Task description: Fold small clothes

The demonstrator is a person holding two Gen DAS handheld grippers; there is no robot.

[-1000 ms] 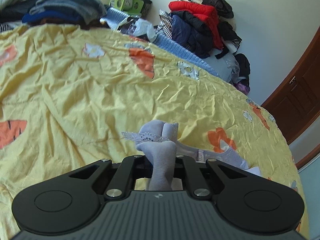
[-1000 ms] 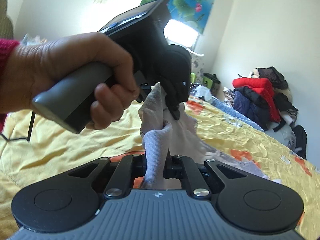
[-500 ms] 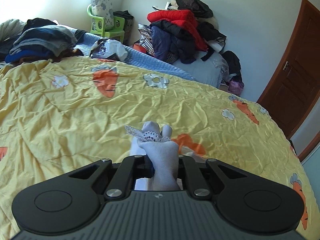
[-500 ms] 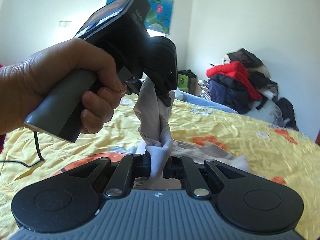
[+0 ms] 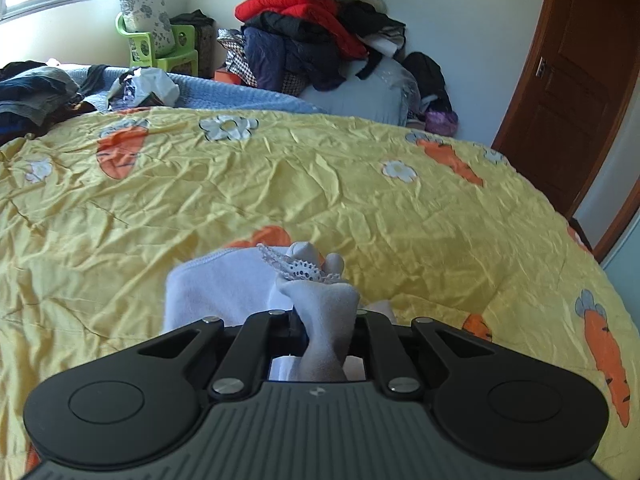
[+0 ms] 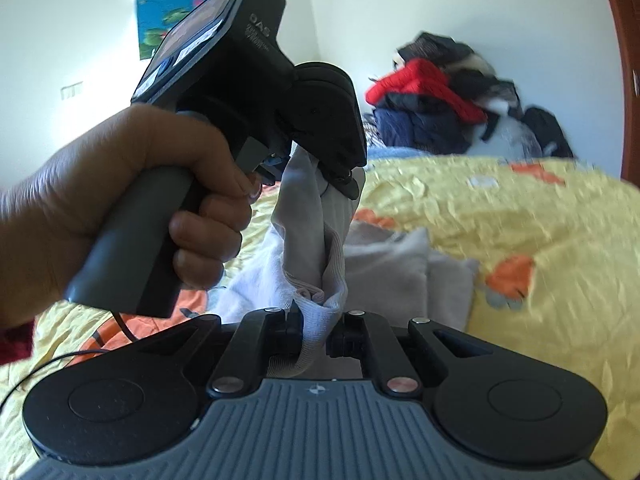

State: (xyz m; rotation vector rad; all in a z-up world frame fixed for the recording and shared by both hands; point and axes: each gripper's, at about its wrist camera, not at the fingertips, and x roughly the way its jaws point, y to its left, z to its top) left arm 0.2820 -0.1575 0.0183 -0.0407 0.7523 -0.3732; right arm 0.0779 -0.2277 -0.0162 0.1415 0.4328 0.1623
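Left wrist view: the left gripper (image 5: pixel 326 320) is seen with its jaws pressed together on a bunched fold of a pale grey garment (image 5: pixel 224 288). A strip of white lace trim (image 5: pixel 296 268) is gathered at the top of the pinched fold. The rest of the garment is spread flat on the yellow bedspread (image 5: pixel 320 184), just beyond the gripper and to its left. The bedspread is printed with orange carrots and white flowers and is heavily creased. A heap of clothes (image 5: pixel 316 28), with a red jacket on top, is stacked against the far wall, and a brown door (image 5: pixel 576 80) stands at the right edge. A green chair (image 5: pixel 176 46) bearing a patterned cushion is placed below the window.

Right wrist view: the right gripper (image 6: pixel 320 330) is seen closed on a second bunch of the same garment (image 6: pixel 316 240), which is stretched upward from it to the left gripper (image 6: pixel 340 168). The left gripper is held by the person's hand (image 6: pixel 132 192), wrapped around its grey handle, with the cloth pinched at its tip. The lower part of the garment lies folded on the bedspread (image 6: pixel 520 208) behind the two grippers. A cable (image 6: pixel 60 360) trails across the bedspread at lower left. The picture is blurred toward the right side.
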